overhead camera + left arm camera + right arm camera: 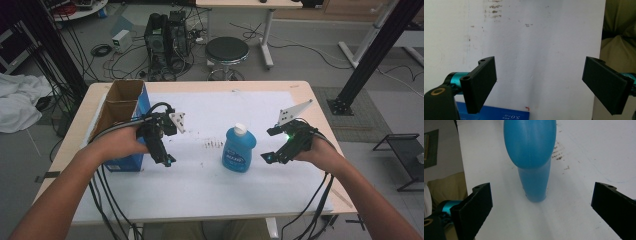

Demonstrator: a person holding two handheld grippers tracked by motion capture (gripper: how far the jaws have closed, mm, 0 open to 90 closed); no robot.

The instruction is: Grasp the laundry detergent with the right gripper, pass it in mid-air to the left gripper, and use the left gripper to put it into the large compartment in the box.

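Observation:
A blue plastic bottle with a white cap stands upright on the white paper near the table's middle. My right gripper is just to its right, pointing at it, open and empty. In the right gripper view the bottle rises a short way beyond the open right gripper, between the lines of its jaws and not touched. My left gripper hovers open left of the bottle, beside a blue cardboard box. In its own view the left gripper is wide open over bare paper, the box edge below it.
The blue box stands open-topped at the table's left edge. Small brown marks stain the paper left of the bottle. Beyond the table are a black stool, a computer tower with cables, and black frame posts at both sides.

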